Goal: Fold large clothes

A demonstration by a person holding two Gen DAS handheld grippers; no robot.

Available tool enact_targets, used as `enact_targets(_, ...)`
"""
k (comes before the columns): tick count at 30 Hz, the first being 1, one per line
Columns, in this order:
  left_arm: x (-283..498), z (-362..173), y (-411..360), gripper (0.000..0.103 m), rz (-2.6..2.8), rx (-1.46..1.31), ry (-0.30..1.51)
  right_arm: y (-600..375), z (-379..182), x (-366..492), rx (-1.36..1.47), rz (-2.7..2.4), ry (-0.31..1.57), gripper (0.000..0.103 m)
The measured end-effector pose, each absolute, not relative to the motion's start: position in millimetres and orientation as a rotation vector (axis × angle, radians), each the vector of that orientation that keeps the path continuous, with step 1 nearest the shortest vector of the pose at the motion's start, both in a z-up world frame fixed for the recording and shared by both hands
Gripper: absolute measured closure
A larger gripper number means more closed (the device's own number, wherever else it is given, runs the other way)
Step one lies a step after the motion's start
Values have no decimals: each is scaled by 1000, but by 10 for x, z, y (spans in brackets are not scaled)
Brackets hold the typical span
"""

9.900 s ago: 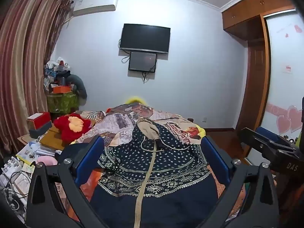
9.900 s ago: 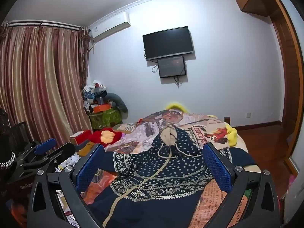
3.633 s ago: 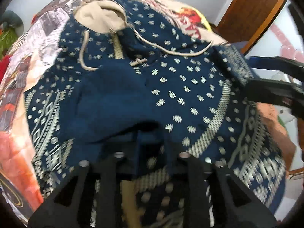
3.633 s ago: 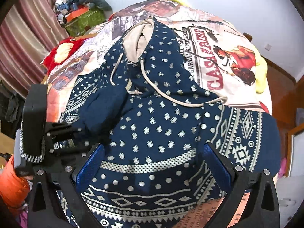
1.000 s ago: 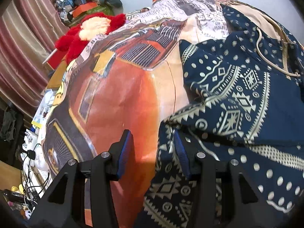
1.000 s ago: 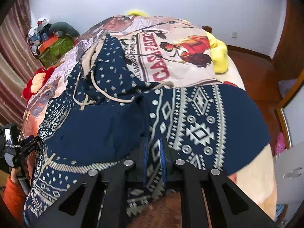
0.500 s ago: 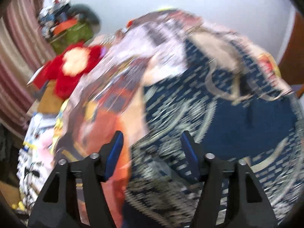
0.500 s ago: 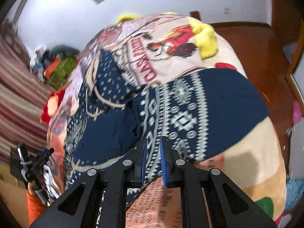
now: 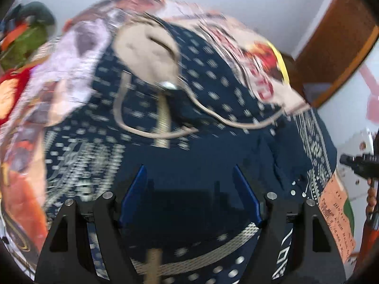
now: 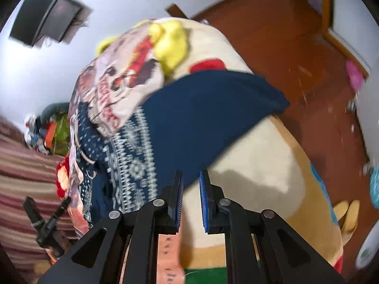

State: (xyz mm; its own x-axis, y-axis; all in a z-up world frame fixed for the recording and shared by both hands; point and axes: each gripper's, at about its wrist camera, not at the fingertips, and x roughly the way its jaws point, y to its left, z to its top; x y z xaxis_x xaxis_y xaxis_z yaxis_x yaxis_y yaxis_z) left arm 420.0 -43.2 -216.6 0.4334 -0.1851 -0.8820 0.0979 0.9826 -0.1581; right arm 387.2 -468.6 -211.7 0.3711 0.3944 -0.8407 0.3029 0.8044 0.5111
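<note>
I see a pale wall (image 10: 59,75) behind the bed (image 10: 260,165), with a dark TV (image 10: 45,21) mounted at my ten o'clock in the right view; brown wood floor (image 10: 272,35) runs from twelve to three o'clock; striped curtains (image 10: 21,165) hang at nine o'clock; a cluttered green heap (image 10: 60,130) sits in the corner beside them, blurred; in the left view a wooden door frame (image 9: 336,54) stands at two o'clock; the light is even.
</note>
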Motion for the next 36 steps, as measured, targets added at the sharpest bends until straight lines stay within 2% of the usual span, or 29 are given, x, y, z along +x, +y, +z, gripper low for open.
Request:
enact_targets(7, 4293, -2470, -887, 29, -243, 26, 1181, -4892, -2414, 4055, 764, 43, 1224, 93)
enact_targets(14, 4381, -2638, -1021, 29, -254, 47, 1206, -4925, -2647, 4179, 793, 62, 1259, 93)
enact_targets(23, 4467, -2689, -1027, 29, -267, 7, 1210, -4780, -2605, 4128, 569, 100, 1228, 93)
enact_targets(36, 4344, -2619, -890, 29, -265, -42, 1205, -4830, -2769, 4389, 720, 12, 1300, 91)
